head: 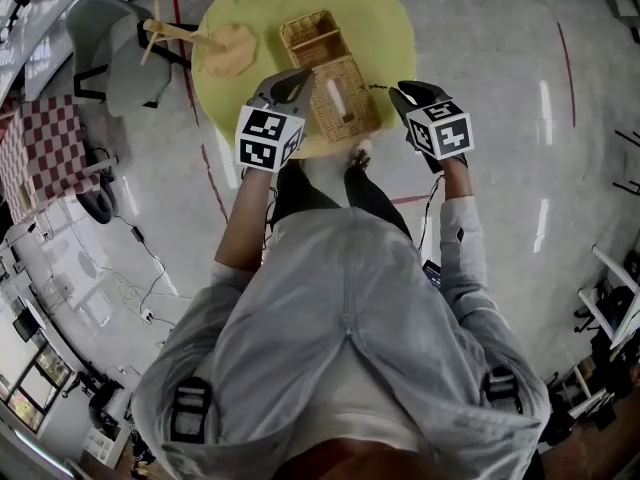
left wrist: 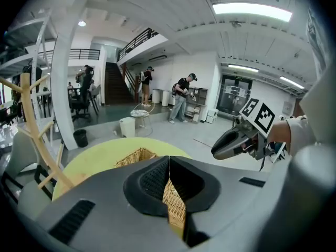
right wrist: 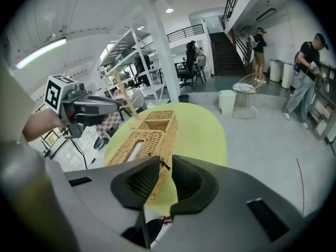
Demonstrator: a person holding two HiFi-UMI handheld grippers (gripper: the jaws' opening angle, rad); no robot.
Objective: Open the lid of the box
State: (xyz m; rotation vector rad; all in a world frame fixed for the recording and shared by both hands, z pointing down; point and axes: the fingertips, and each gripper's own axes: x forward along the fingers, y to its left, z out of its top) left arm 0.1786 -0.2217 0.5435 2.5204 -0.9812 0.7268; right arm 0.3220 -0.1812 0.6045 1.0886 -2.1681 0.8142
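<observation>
A wicker box [head: 345, 98] lies on the round yellow table [head: 390, 18]. Its near part has a slot in the top, and an open wicker tray [head: 312, 36] joins it at the far end. My left gripper [head: 297, 76] is at the box's left side with its tips touching, and wicker shows behind the jaws [left wrist: 176, 203]. My right gripper [head: 402, 94] hangs just right of the box, jaws slightly apart. A thin dark cord [right wrist: 164, 165] from the box's end lies in the gap, and the pads do not press on it.
A wooden stand [head: 175, 33] and a tan flat piece [head: 232, 50] sit at the table's left. A grey chair [head: 110, 53] and a checkered cloth [head: 40, 148] are further left. Cables run over the floor [head: 150, 258]. Several people stand far off [left wrist: 181, 96].
</observation>
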